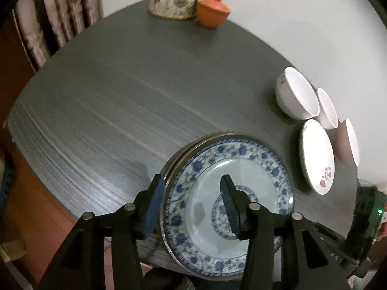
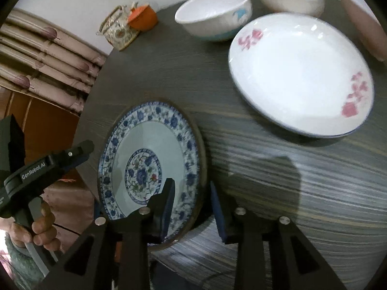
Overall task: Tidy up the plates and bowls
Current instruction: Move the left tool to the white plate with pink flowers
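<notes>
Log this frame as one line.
left gripper: open, straddling blue-and-white patterned plate rim | right gripper: open, straddling same rim | grey table

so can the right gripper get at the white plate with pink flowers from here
Probably yes. The right gripper is open astride the blue floral plate's rim, gripping nothing, and only bare table lies between it and the white plate.

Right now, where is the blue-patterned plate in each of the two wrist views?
Left wrist view: blue-patterned plate at lower centre, its left rim between the left gripper jaws.
Right wrist view: lower left of centre.
Shared landmark: the orange lidded cup beside the floral teapot.
</notes>
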A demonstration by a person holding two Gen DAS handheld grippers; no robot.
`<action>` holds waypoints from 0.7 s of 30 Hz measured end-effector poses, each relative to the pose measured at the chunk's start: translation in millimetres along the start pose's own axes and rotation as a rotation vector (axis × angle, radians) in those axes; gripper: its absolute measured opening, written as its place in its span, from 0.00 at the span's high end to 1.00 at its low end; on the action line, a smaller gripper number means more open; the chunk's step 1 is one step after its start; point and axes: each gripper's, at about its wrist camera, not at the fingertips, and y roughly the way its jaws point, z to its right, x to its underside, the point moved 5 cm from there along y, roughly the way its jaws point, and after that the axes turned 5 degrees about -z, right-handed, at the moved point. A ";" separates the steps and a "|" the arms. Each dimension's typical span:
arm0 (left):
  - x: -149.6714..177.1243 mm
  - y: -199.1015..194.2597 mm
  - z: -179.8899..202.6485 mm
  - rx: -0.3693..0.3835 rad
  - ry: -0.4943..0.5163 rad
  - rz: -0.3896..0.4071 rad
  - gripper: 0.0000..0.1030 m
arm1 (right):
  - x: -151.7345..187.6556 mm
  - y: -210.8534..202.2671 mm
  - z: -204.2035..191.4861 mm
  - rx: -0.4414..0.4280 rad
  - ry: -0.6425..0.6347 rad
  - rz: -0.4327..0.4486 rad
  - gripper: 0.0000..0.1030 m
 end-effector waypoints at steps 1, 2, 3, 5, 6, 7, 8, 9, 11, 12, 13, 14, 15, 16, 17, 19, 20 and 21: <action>-0.4 -2.8 7.0 -0.006 0.014 0.029 0.54 | -0.1 -5.6 3.7 -0.001 0.000 0.024 0.69; -1.2 -4.1 12.8 -0.012 0.024 0.049 0.53 | 0.0 -15.3 9.4 0.000 -0.004 0.062 0.69; -1.5 -5.5 19.0 -0.019 0.039 0.071 0.52 | 0.1 -22.0 13.7 0.007 -0.007 0.090 0.69; -0.7 -7.9 33.3 -0.021 0.073 0.114 0.50 | 0.5 -37.5 24.4 0.034 -0.009 0.153 0.69; 0.0 -8.3 40.1 -0.018 0.089 0.128 0.49 | 0.7 -46.7 31.6 0.050 -0.007 0.187 0.69; 0.9 -7.2 48.9 -0.011 0.103 0.136 0.48 | 0.7 -53.6 36.9 0.066 -0.007 0.211 0.69; 1.8 -5.5 56.6 0.003 0.111 0.136 0.47 | 0.9 -61.4 43.4 0.088 -0.005 0.236 0.69; 2.1 -4.4 62.1 0.014 0.116 0.135 0.47 | 1.0 -68.4 50.0 0.103 -0.001 0.256 0.69; 1.6 -0.3 79.0 0.036 0.132 0.131 0.47 | -0.1 -81.4 65.0 0.126 0.012 0.290 0.69; 0.6 0.2 83.6 0.042 0.138 0.135 0.47 | -1.2 -87.7 74.3 0.147 0.024 0.311 0.69; 0.2 0.4 89.9 0.046 0.147 0.143 0.47 | -2.8 -92.5 80.8 0.161 0.031 0.324 0.69; -0.7 1.2 97.2 0.049 0.157 0.156 0.47 | -3.5 -97.3 89.1 0.171 0.039 0.335 0.69; -1.6 1.7 105.1 0.059 0.167 0.168 0.47 | -5.0 -101.4 98.2 0.179 0.055 0.342 0.69; -2.3 1.8 111.5 0.067 0.176 0.177 0.47 | -6.6 -103.4 103.7 0.180 0.067 0.348 0.69; -3.6 3.0 120.9 0.077 0.186 0.189 0.47 | -9.9 -106.2 112.2 0.183 0.080 0.352 0.69; -6.8 7.1 134.3 0.097 0.200 0.193 0.47 | -13.5 -108.9 122.3 0.189 0.091 0.359 0.69; -8.9 10.1 140.6 0.105 0.205 0.189 0.47 | -14.7 -110.6 125.2 0.193 0.092 0.363 0.69; -11.1 13.1 145.7 0.110 0.210 0.183 0.47 | -17.4 -110.7 128.5 0.196 0.093 0.364 0.69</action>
